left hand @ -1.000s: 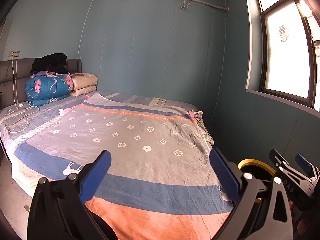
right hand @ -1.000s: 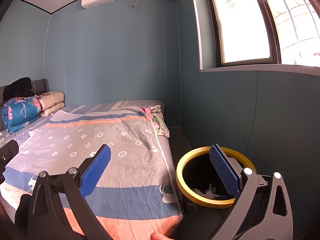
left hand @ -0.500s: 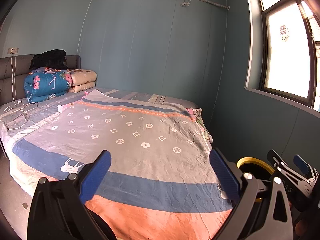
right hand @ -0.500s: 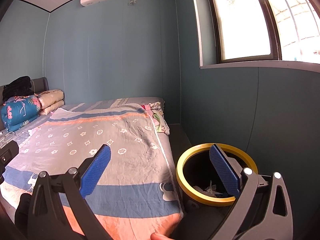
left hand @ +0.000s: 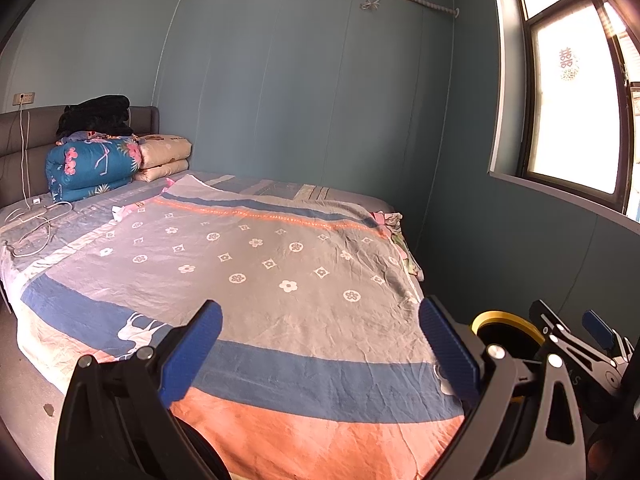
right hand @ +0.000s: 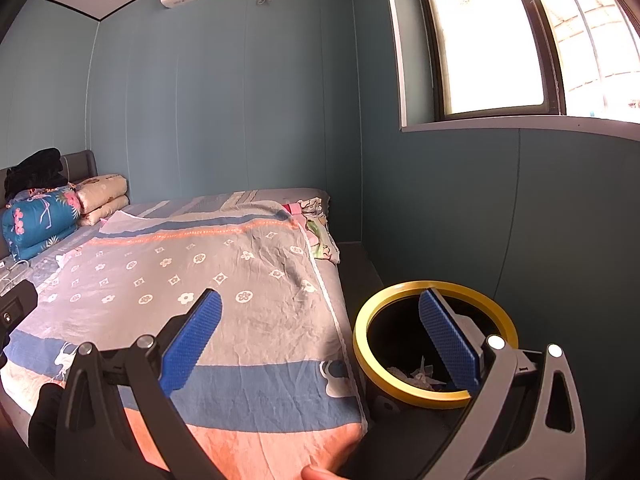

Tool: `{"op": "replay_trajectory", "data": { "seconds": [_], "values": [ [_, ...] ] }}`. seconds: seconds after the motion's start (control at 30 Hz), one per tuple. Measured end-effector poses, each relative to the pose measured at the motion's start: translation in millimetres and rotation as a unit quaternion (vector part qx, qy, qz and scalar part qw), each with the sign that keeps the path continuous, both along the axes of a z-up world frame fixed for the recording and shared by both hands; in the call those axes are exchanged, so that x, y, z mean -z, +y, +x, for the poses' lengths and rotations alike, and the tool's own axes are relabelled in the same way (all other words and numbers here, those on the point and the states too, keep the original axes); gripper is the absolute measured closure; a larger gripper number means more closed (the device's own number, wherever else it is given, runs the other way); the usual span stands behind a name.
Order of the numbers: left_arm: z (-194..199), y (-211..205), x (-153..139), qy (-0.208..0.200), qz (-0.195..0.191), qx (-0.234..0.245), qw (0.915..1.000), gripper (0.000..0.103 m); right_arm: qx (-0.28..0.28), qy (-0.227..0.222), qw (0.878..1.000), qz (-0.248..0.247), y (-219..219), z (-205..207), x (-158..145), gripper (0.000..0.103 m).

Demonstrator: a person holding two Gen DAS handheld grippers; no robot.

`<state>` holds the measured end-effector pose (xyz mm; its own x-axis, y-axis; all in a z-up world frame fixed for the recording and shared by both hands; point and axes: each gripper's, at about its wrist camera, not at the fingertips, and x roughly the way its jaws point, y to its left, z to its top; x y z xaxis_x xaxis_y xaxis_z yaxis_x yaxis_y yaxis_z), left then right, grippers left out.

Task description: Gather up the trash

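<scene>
A black trash bin with a yellow rim (right hand: 436,340) stands on the floor beside the bed's right edge, with crumpled white paper (right hand: 420,372) at its bottom. My right gripper (right hand: 320,336) is open and empty; its right finger overlaps the bin's mouth in this view. In the left wrist view the left gripper (left hand: 320,344) is open and empty above the bed's foot end, and the bin (left hand: 504,328) shows partly at lower right, behind the right gripper (left hand: 576,336). No loose trash is visible on the bedspread.
A bed with a patterned sheet (left hand: 256,272) fills the room's middle. Folded quilts (left hand: 92,164) and white charger cables (left hand: 36,220) lie near the headboard. Crumpled cloth (right hand: 316,224) sits at the bed's far right edge. A narrow floor strip (right hand: 360,264) runs below the window wall.
Both views drifted only slightly; the bed sits a little lower in the left wrist view than half a second ago. Both grippers stayed open and empty.
</scene>
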<state>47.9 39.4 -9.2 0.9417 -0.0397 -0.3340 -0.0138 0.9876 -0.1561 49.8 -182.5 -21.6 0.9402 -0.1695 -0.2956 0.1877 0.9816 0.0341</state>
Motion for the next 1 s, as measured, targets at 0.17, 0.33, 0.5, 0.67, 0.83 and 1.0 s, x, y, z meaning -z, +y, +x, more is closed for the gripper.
{"op": "replay_trajectory", "data": {
  "seconds": [0.17,0.33,0.5,0.67,0.83,1.0],
  "values": [
    [-0.2,-0.9,1.1,0.002,-0.002,0.001,1.0,0.008,0.0,0.003,1.0,0.001,0.5,0.9,2.7,0.008],
    [1.8,-2.4,1.4,0.003,-0.003,0.002,1.0,0.008,0.0,0.006,1.0,0.001,0.5,2.0,2.9,0.008],
    [2.8,-3.3,2.5,0.005,-0.004,0.004,1.0,0.008,0.0,0.007,1.0,0.002,1.0,2.1,3.4,0.008],
    [4.4,-3.8,3.3,0.008,-0.006,0.005,0.9999,0.008,0.0,0.011,1.0,0.004,0.8,3.1,4.4,0.008],
    [5.4,-5.0,4.4,0.011,-0.007,0.007,0.9999,0.008,0.001,0.013,1.0,0.005,0.7,4.4,5.9,0.008],
    [4.9,-6.0,5.2,0.012,-0.008,0.008,0.9999,0.008,0.001,0.015,1.0,0.007,0.7,5.4,6.7,0.008]
  ]
}}
